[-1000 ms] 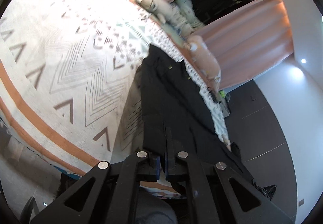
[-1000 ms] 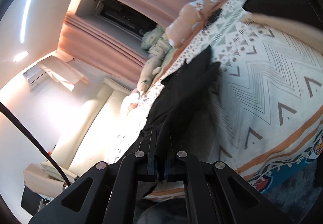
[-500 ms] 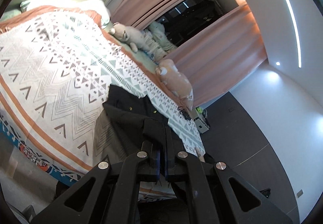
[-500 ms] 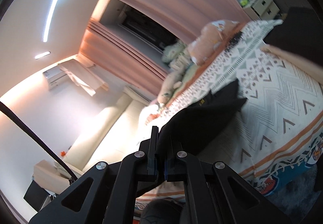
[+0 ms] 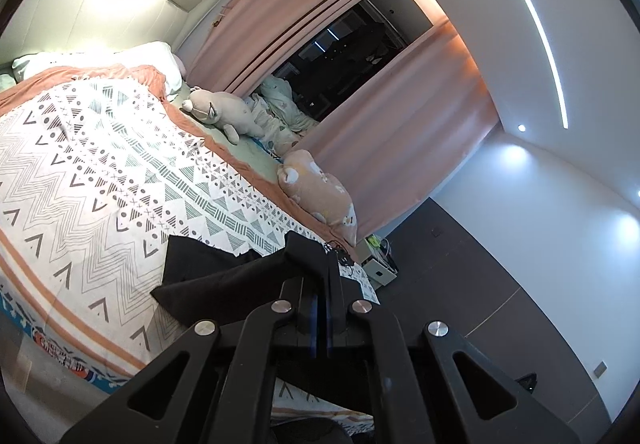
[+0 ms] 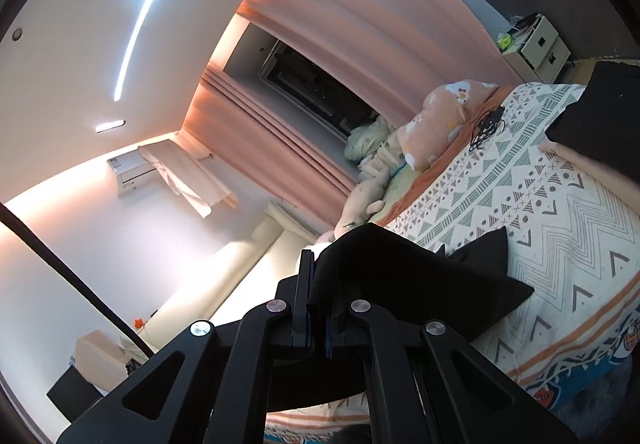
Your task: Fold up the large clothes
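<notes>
A large black garment hangs from both grippers above the bed. My left gripper is shut on one edge of it, with cloth bunched over the fingertips. My right gripper is shut on another edge of the same garment, which drapes to the right and down toward the patterned bedspread. The garment's lower end trails onto the bedspread near the bed's front edge. Its full shape is hidden behind the grippers.
Plush toys and a peach pillow line the far side of the bed by pink curtains. A black cable bundle lies on the bedspread. A small white cabinet stands beyond the bed. A dark folded item sits at the right.
Both grippers have risen and tilted up, lifting the black garment off the bedspread. Much less of it lies on the bed now.
</notes>
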The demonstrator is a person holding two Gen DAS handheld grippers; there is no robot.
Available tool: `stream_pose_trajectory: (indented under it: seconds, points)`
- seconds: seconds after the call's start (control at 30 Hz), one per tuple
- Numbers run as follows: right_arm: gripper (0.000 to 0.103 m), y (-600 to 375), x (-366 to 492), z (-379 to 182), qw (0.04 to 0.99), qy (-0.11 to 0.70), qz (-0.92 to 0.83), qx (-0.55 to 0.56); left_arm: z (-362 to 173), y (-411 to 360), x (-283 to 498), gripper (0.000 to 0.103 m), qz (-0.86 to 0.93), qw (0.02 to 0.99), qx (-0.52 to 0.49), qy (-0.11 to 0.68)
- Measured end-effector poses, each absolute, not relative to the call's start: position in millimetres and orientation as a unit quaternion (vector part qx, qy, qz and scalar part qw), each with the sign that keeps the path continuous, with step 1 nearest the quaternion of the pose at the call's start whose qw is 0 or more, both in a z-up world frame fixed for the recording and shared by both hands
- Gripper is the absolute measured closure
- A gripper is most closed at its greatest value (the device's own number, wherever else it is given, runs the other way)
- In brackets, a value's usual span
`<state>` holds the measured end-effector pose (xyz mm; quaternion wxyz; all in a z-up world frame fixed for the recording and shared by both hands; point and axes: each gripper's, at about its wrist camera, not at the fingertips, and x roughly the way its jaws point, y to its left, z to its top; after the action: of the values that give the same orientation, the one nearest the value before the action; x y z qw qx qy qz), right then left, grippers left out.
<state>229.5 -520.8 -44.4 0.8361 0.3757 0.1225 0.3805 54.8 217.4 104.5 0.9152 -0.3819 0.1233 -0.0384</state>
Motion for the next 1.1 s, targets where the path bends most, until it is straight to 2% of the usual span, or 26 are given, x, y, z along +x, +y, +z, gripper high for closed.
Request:
stream_pose_trajectory:
  seconds: [0.57,1.1]
  points:
    - [0.102,-473.4,349.1,2.5,0.856,0.165,0.328,0.363,96.8,251.3,221.2,0.098,-0.001,0.914,-0.367,0.174]
    - [0.102,-417.1,450.0,-17.6,0.853,0.247,0.269,0.374,-7.3,277.6,363.7,0.098,0.042,0.884,-0.376,0.273]
